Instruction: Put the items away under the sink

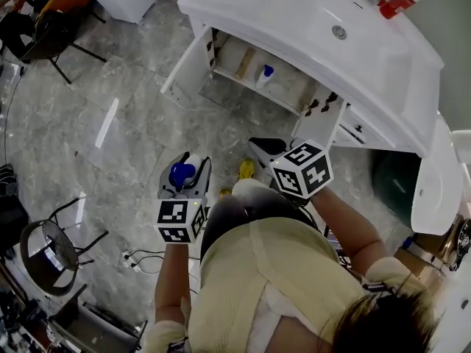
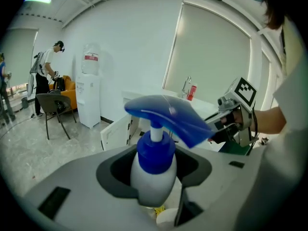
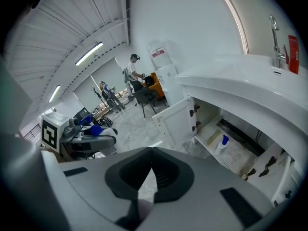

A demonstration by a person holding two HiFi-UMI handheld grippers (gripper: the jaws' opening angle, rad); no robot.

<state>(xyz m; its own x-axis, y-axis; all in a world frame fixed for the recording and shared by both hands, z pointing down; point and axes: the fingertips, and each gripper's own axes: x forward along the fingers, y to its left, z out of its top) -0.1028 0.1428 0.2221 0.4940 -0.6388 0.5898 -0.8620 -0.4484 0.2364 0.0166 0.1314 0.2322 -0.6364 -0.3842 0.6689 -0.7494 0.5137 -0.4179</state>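
My left gripper (image 1: pixel 185 173) is shut on a white pump bottle with a blue pump head (image 2: pixel 155 150), held upright above the floor in front of the sink cabinet. The bottle fills the middle of the left gripper view between the closed jaws. My right gripper (image 1: pixel 268 150) hangs beside it, nearer the cabinet, shut with nothing between its jaws (image 3: pixel 150 171). The cabinet under the sink (image 1: pixel 291 88) stands with both doors open, and a small white bottle with a blue cap (image 1: pixel 263 76) stands on its shelf (image 3: pixel 221 146).
A white basin (image 1: pixel 324 28) with a tap and a red can (image 1: pixel 398 1) tops the cabinet. A yellow item (image 1: pixel 246 169) lies on the grey marble floor near my feet. Chairs (image 1: pixel 51 35) stand far left; a water dispenser (image 2: pixel 89 93) and people stand in the background.
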